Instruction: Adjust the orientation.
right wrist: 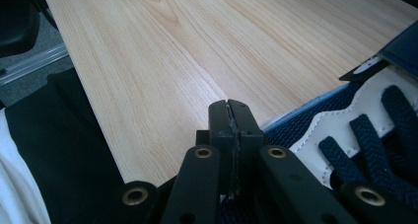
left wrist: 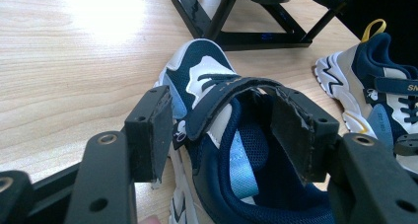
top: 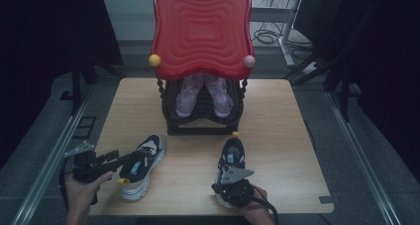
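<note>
Left gripper level, jaws apart astride left sneaker, right gripper closed empty beside right sneaker

Black gripper with brass-ringed screw holes, worn dark pads.

Two sneakers are sitting on the wooden table. The left sneaker is lying flat on its sole, toe pointing up toward the rack. It is dark blue and white with a light blue tab inside, and its strap is standing up in a loop. The right sneaker is matching it, blue and tan with a yellow heel loop, sitting upright near the front edge.
</note>
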{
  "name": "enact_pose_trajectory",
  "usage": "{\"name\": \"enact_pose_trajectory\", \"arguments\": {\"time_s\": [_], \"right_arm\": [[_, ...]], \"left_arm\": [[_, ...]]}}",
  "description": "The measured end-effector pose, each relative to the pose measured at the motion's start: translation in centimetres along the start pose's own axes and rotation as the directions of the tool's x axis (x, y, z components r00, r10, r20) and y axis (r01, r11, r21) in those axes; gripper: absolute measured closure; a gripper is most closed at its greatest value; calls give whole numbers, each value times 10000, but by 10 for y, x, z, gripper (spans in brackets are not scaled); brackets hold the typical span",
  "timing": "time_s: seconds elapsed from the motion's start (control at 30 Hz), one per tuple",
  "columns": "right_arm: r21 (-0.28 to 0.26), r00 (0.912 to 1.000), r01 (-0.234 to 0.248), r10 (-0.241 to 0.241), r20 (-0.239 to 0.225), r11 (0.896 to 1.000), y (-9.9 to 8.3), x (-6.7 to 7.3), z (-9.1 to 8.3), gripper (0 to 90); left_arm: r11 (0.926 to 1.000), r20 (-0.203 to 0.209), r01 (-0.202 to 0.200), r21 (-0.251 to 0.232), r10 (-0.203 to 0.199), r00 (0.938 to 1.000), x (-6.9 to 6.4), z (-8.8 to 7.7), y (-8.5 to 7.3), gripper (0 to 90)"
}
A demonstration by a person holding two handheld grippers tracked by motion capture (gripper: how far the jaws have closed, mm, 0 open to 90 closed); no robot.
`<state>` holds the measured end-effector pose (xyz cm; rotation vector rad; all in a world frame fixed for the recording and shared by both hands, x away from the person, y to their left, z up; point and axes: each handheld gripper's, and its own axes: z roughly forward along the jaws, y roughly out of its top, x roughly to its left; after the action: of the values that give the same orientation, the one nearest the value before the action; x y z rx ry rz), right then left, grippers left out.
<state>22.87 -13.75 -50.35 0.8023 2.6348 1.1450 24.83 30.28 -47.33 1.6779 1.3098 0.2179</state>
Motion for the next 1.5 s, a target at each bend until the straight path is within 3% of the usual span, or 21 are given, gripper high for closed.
{"name": "enact_pose_trajectory", "arguments": {"time_s": [0.2,0.8,1.5], "right_arm": [[64,10000,-86,86,30,9999,-4,-4,-6,898],[-161,9940,-929,937,573,9955,-40,-30,-48,898],[-326,9708,-1815,1843,1534,9829,-66,-66,-79,899]], "left_arm": [[10000,-3,35,-9,-35,10000,1,-1,0,410],[10000,-39,9,71,-8,10000,0,1,-1,409],[9999,-69,50,125,-50,10000,2,3,-2,408]]}}
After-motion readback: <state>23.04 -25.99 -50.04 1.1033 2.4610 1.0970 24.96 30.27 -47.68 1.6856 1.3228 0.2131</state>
